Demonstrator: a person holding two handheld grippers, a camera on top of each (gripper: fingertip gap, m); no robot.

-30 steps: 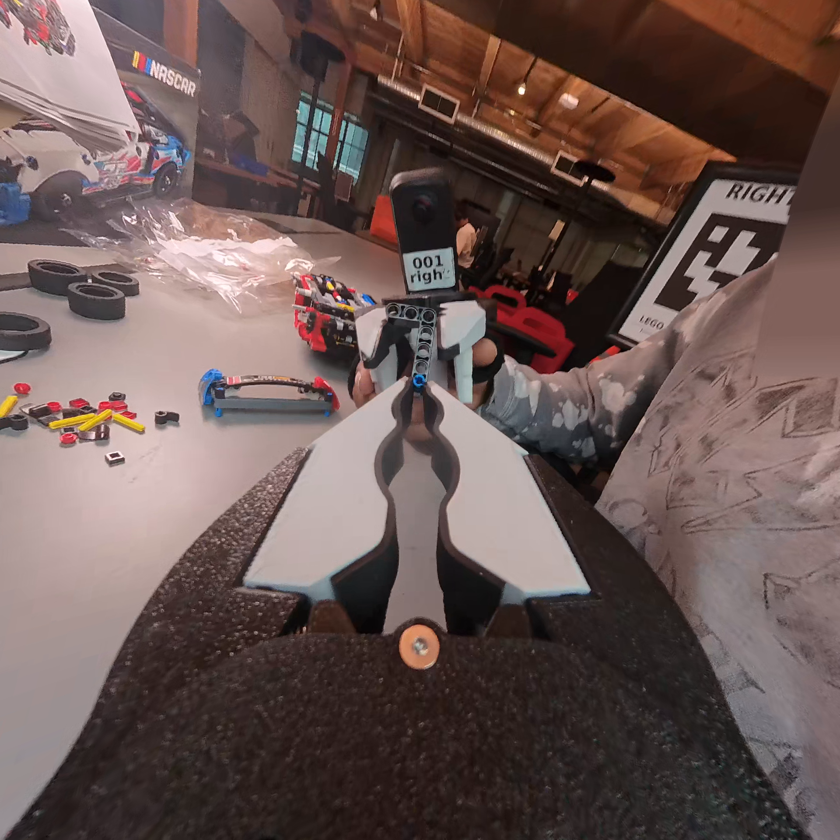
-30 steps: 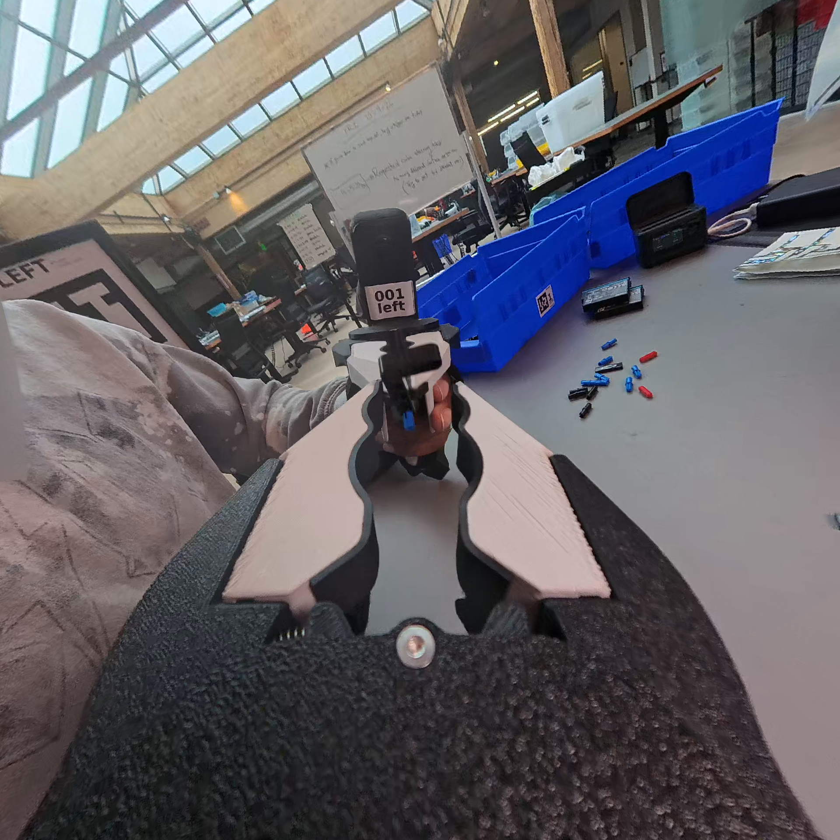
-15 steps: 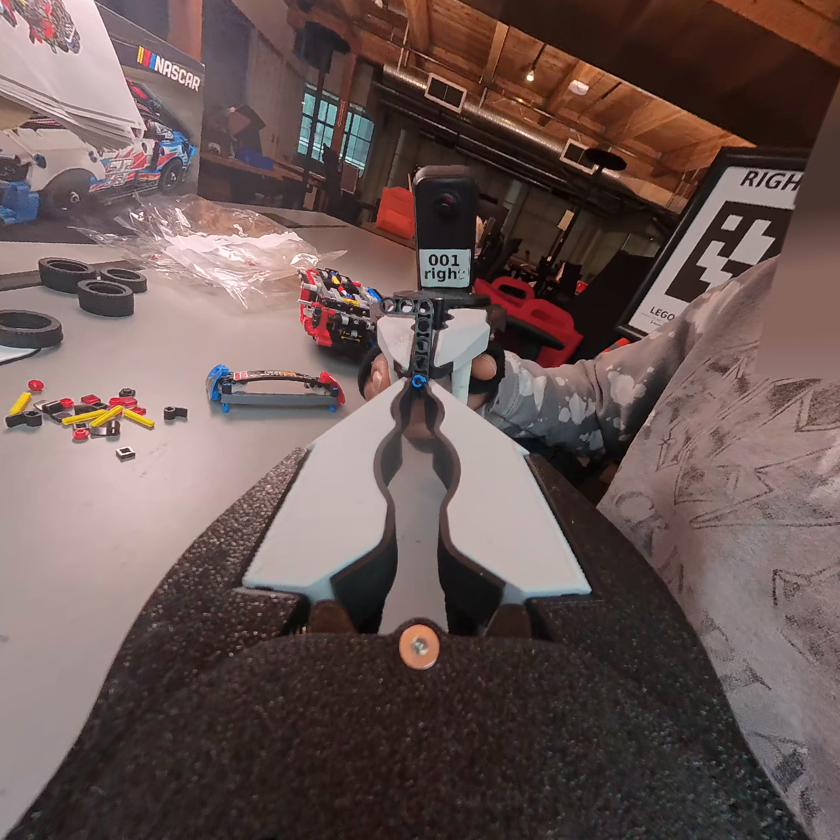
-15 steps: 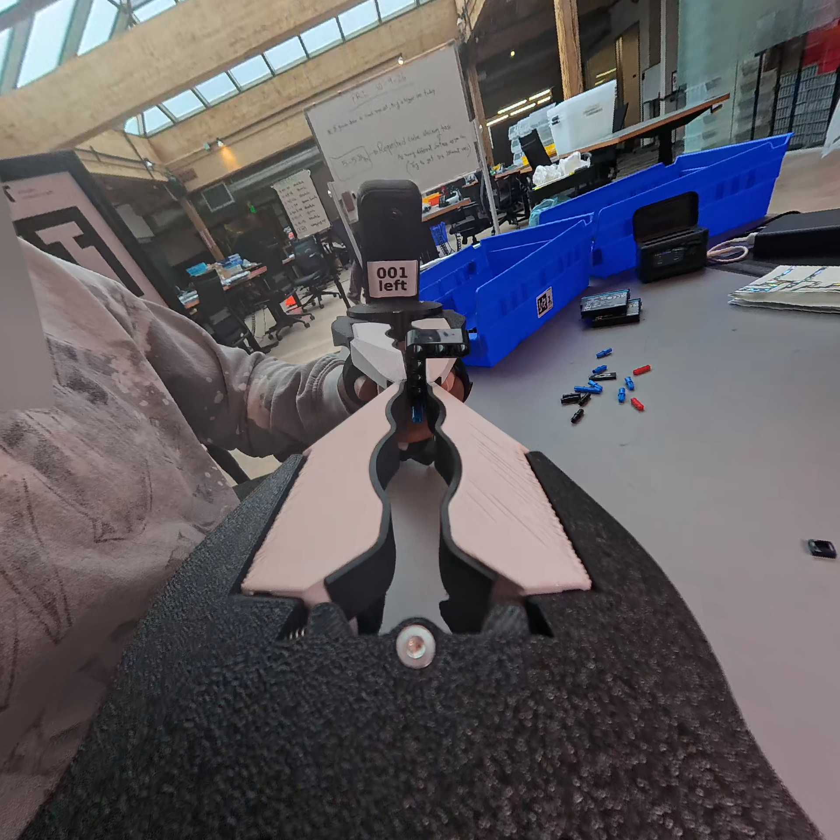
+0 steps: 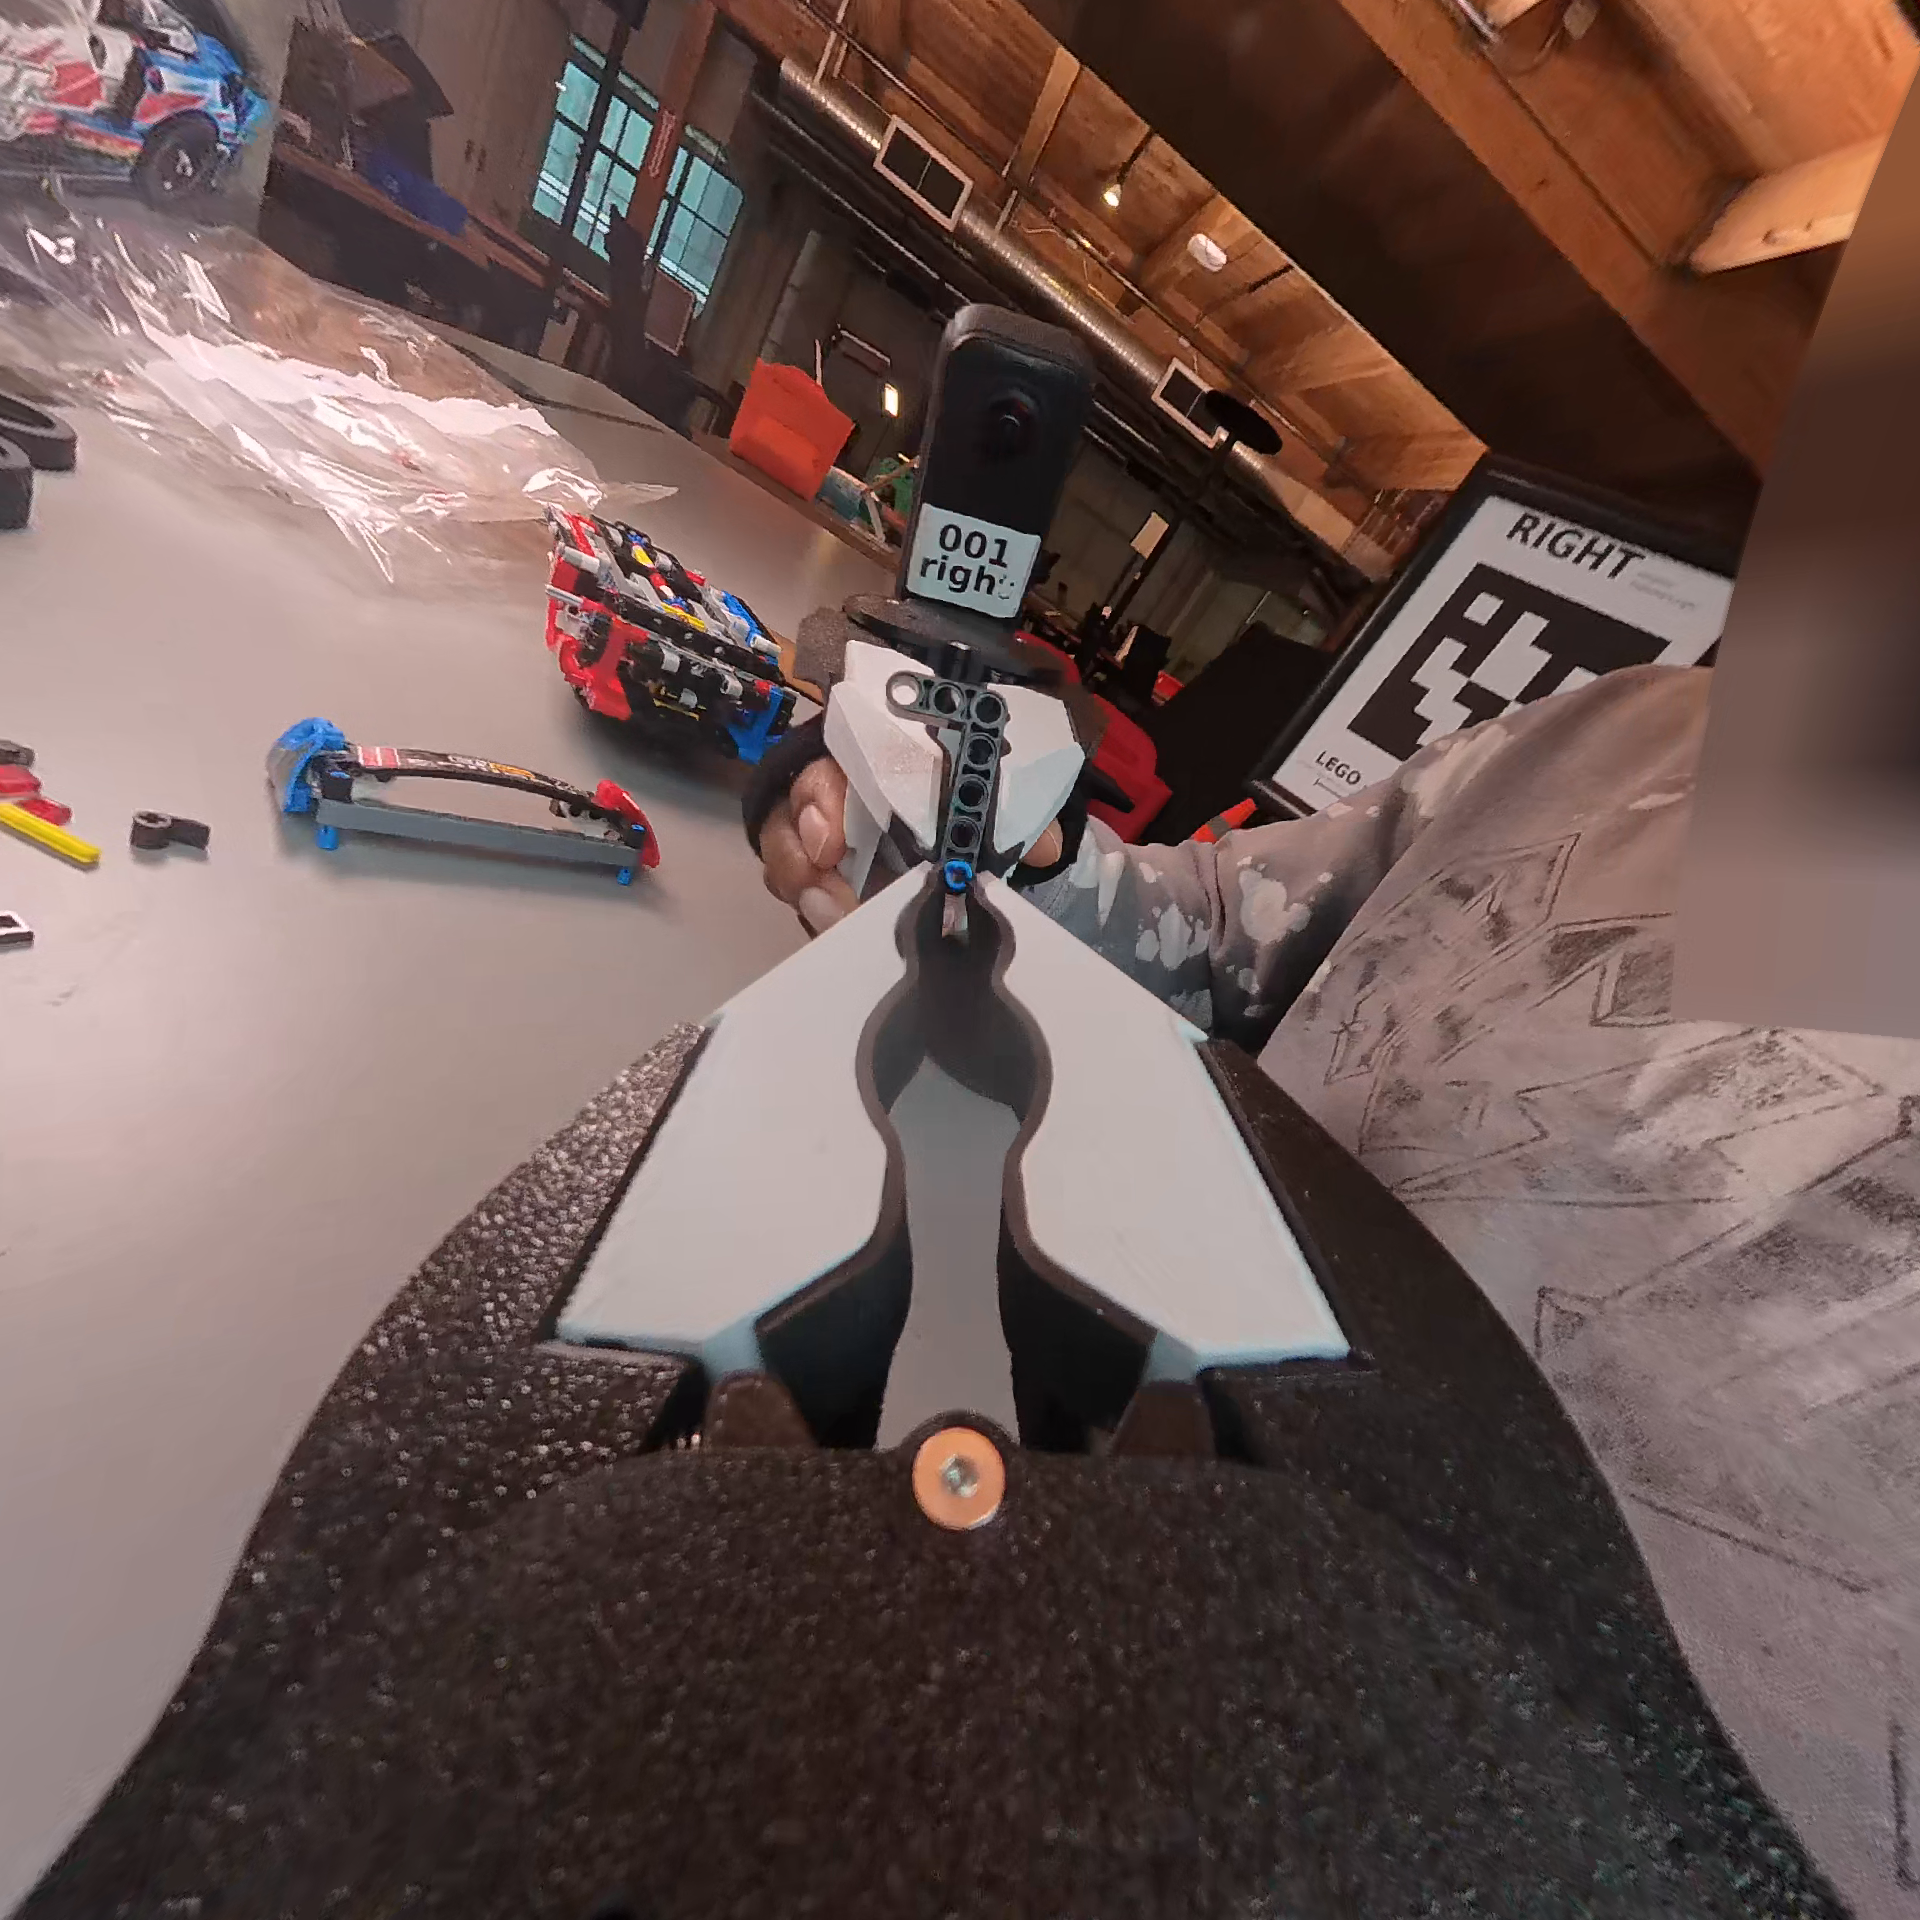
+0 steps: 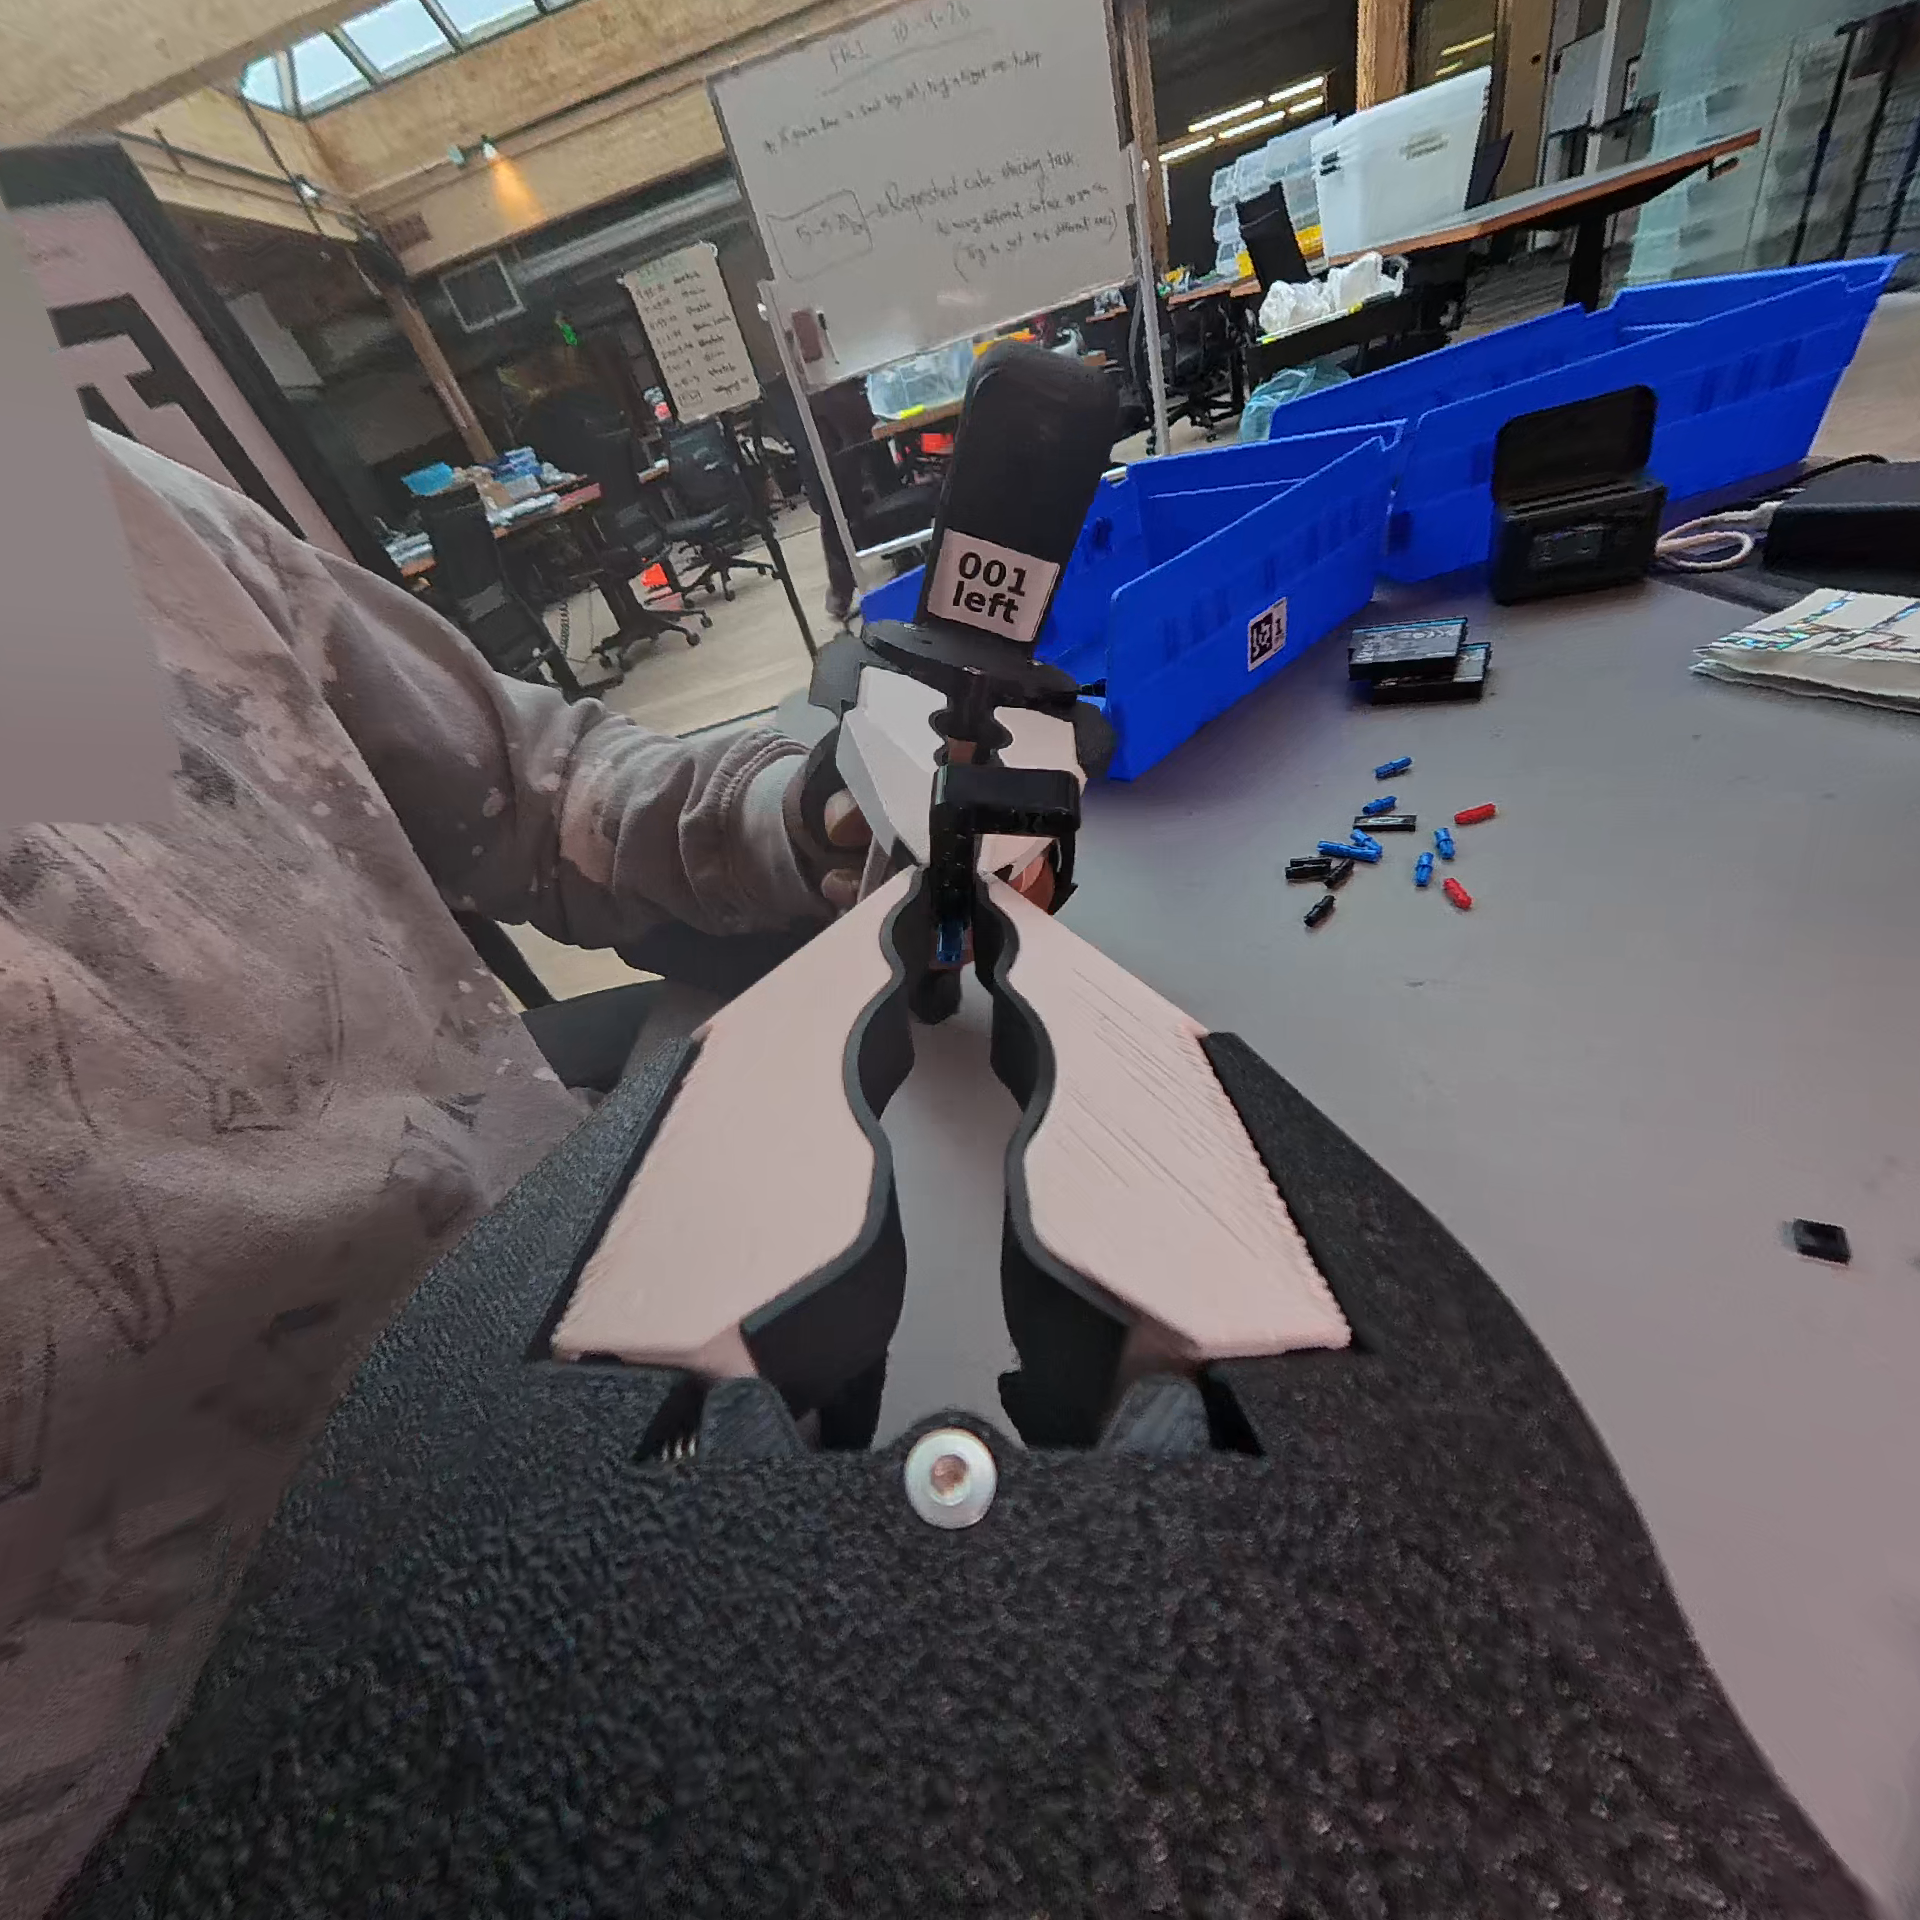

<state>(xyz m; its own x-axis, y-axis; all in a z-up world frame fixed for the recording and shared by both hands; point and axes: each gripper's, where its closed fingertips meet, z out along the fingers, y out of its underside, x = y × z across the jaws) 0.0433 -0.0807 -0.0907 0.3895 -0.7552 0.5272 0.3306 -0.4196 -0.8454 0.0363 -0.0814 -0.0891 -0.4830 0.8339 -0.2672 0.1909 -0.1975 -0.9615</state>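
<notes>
A grey table (image 5: 260, 1039) sits under a timber-beam ceiling (image 5: 1299, 208) with a metal duct (image 5: 1039, 260), paned windows (image 5: 634, 197) beyond it; past the table's other side stand a whiteboard (image 6: 935, 177), office chairs (image 6: 717, 520) and skylights (image 6: 416, 21).

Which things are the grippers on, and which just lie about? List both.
In the grippers: black beam with blue pin at its lower end, pinched by left gripper and right gripper.

Lying about: half-built car, blue-and-red strip, plastic bag, loose pins, blue bins.
</notes>
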